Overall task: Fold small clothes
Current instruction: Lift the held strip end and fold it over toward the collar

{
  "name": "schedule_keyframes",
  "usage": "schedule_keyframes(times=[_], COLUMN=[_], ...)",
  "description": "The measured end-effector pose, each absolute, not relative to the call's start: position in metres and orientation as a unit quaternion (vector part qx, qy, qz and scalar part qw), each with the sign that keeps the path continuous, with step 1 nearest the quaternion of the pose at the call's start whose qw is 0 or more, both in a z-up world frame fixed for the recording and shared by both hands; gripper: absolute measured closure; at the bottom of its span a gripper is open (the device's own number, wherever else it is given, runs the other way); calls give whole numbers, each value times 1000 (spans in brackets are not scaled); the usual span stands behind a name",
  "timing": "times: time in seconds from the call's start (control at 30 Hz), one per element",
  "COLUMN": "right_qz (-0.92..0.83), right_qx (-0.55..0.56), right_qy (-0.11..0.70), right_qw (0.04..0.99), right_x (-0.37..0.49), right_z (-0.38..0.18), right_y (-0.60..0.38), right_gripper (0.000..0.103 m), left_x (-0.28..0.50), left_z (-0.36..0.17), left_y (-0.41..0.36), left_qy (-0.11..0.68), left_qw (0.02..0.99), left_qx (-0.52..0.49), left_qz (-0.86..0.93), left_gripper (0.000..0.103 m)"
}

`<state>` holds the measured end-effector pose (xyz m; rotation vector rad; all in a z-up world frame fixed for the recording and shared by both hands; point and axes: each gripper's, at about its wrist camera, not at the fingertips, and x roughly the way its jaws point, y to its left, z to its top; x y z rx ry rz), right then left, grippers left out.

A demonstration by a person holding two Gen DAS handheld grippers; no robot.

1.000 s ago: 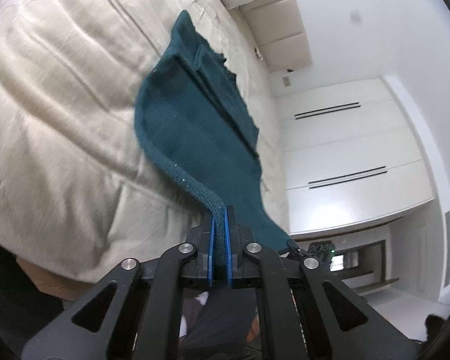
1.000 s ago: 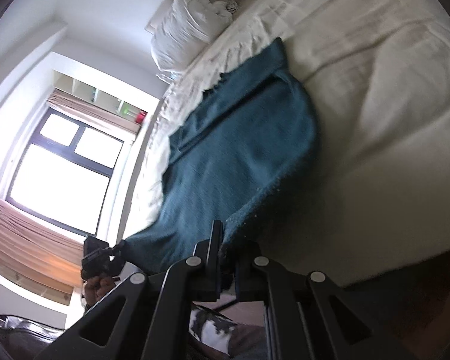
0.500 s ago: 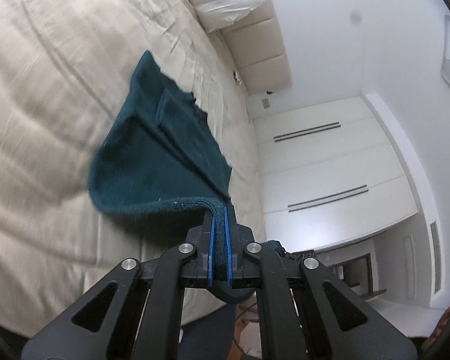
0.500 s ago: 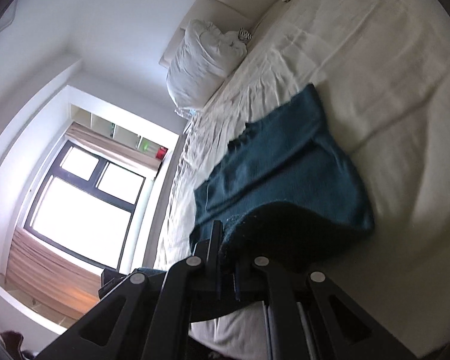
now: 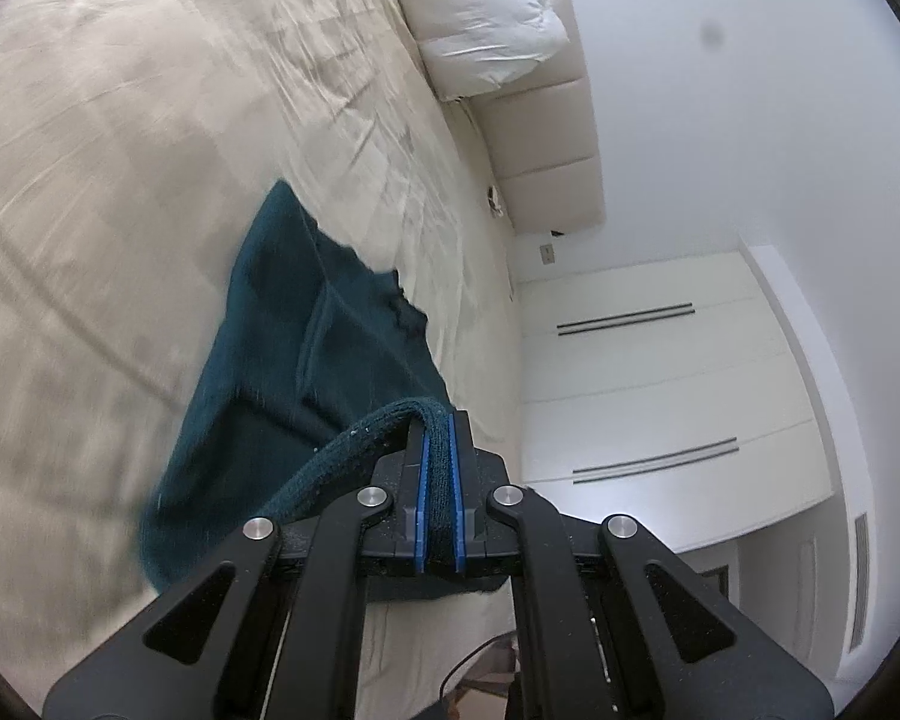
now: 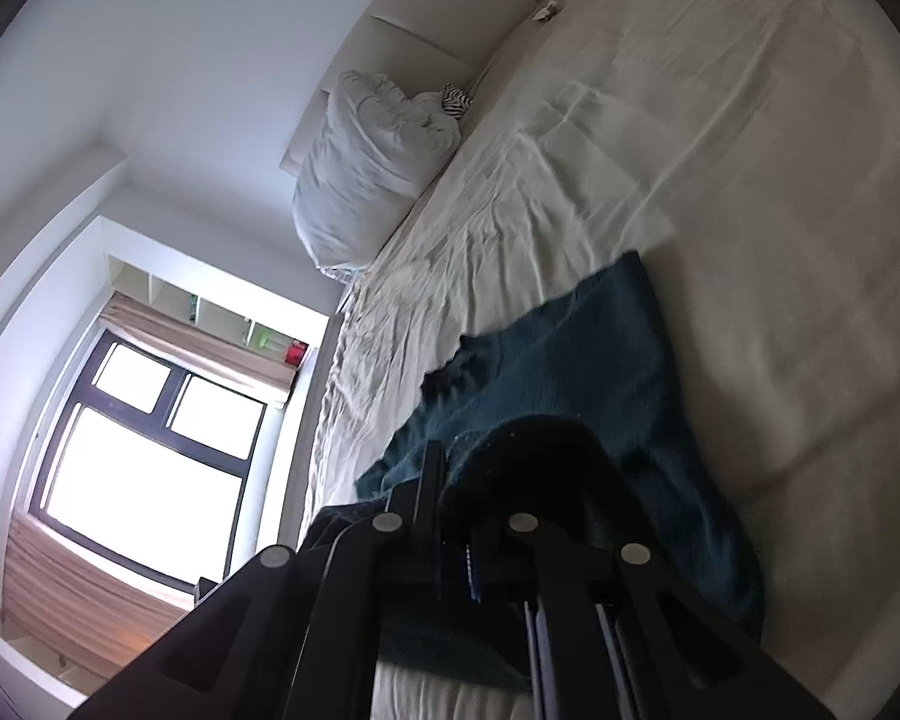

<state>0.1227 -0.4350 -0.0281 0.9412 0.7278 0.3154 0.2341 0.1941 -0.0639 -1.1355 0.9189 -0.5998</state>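
Observation:
A dark teal knit garment lies on the cream bed sheet; its near hem is lifted and curls back over the rest. My left gripper is shut on the thick hem at one corner. My right gripper is shut on the garment's other near corner, and a dark fold of the garment drapes over its fingers and hides their tips. The far part of the garment rests flat on the sheet in both views.
A white pillow leans against the padded headboard at the far end of the bed. White wardrobe doors stand beside the bed. A bright window is on the other side, and the pillow also shows there.
Both grippers have carried the near hem forward over the garment toward the headboard. The garment now looks shorter and doubled over, and more of the bed and pillow show.

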Motion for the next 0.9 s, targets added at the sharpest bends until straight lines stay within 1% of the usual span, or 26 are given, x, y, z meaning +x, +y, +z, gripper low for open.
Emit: schedule_keyframes(times=[0.5,0.6,0.67,0.73,0.77,0.8,0.83,0.9], right_qz=[86,61,44,43,42,43,45,44], right_qx=[434,428,413,400,395,393,391,390], right_qy=[374,398,415,413,406,389,382,382], right_qw=[815,809,809,817,823,832,836,837], right_x=[246,265,274,278,278,276,274,271], right_z=[-68,-86,-96,-99,-97,-93,-91,-87], right_y=[-448,-452,-453,-453,-454,-456,-457,-457], right_gripper=[96,92,81,41,37,33,31,31], left_x=[356,373,380,379,377,375,372,363], left_z=[-116,-134,-146,-151,-151,-152,-152,-148], left_y=[188,183,187,199,205,210,214,220], left_qy=[424,443,455,441,435,429,423,421], left_qw=[706,709,703,705,710,712,714,720], left_qx=[-527,-515,-515,-525,-527,-531,-535,-529], left_qz=[-209,-191,-183,-178,-171,-165,-160,-157], left_gripper=[99,97,95,86,68,40,33,31])
